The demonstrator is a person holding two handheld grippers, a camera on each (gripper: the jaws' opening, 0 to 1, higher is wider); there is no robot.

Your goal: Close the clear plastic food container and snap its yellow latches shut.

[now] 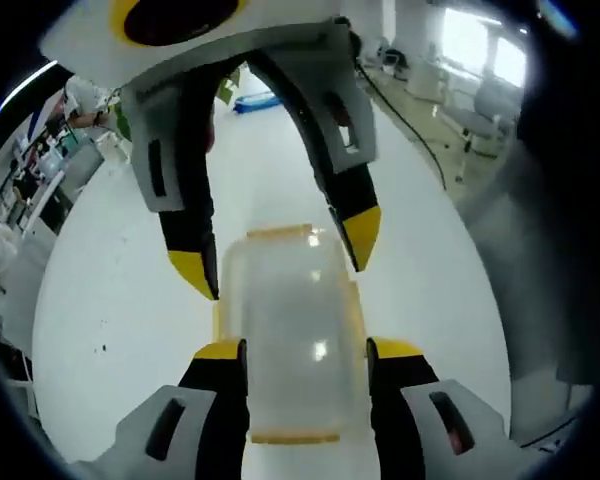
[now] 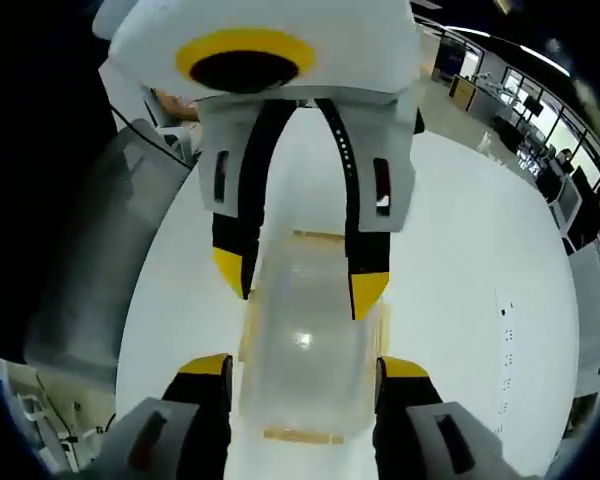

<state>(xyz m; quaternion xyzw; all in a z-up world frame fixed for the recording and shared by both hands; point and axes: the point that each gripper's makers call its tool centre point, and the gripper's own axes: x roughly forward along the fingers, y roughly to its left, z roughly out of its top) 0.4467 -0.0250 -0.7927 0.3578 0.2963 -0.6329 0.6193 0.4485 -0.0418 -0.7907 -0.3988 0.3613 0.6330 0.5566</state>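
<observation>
1. The food container (image 1: 292, 335) sits on the table (image 1: 120, 300), lid on top, midway between the two grippers, which face each other across it.
2. In the left gripper view, the left gripper (image 1: 305, 350) has a jaw on each side of the container's near end; the right gripper (image 1: 278, 252) reaches in from the far side, its tips flanking the far end.
3. In the right gripper view, the right gripper (image 2: 303, 366) straddles the container's (image 2: 305, 345) near end, with the left gripper (image 2: 300, 275) opposite, over the far end.
4. A latch (image 1: 295, 437) lies at the near edge, another (image 1: 280, 232) at the far edge.
</observation>
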